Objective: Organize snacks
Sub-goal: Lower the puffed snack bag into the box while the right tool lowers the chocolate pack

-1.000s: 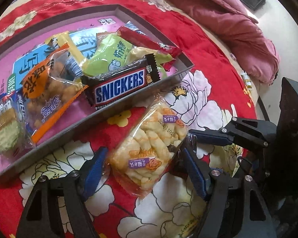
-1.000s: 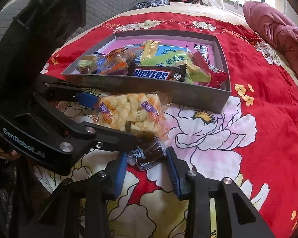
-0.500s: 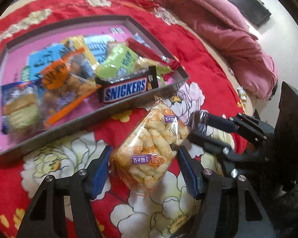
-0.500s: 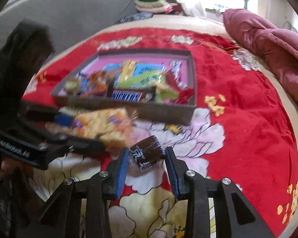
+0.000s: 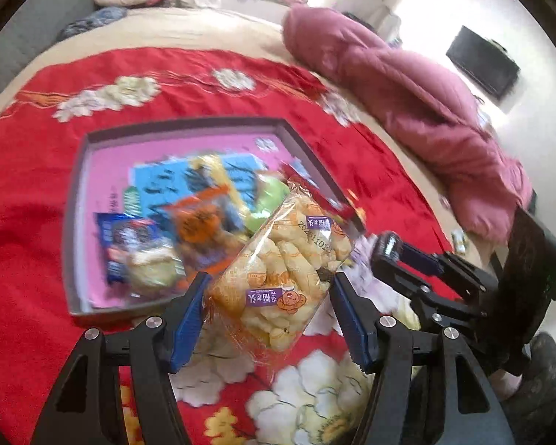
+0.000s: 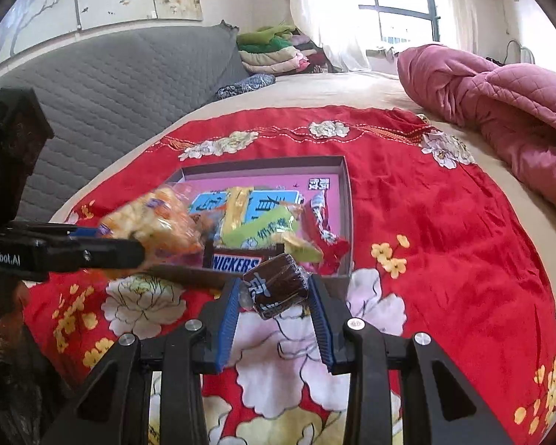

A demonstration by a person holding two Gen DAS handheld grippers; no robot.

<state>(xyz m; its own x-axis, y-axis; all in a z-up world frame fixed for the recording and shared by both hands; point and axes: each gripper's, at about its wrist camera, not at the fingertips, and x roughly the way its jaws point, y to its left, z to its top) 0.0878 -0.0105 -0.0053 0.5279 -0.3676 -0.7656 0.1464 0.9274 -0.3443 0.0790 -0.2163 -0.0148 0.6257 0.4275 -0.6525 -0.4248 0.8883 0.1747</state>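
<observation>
Ahead of both tongs sits the grey tray (image 6: 346, 222) of snacks on the bed. Left tongs (image 5: 268, 319) grasp the puffed-snack bag (image 5: 281, 278), right tongs (image 6: 274, 296) clench a brown wrapped sweet (image 6: 276, 289). Both packets, a second ago on the red cover (image 6: 444, 241), now hang clear, ready for the tray.

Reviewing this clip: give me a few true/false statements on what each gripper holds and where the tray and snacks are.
1. The left gripper grips a clear bag of puffed snacks. True.
2. The right gripper is empty. False: it is shut on a small dark wrapped snack.
3. The tray sits on a red floral cloth. True.
4. The Snickers bar lies on the cloth outside the tray. False: it lies inside, against the near wall.
5. The tray has no snacks in it. False: several packets lie inside.
</observation>
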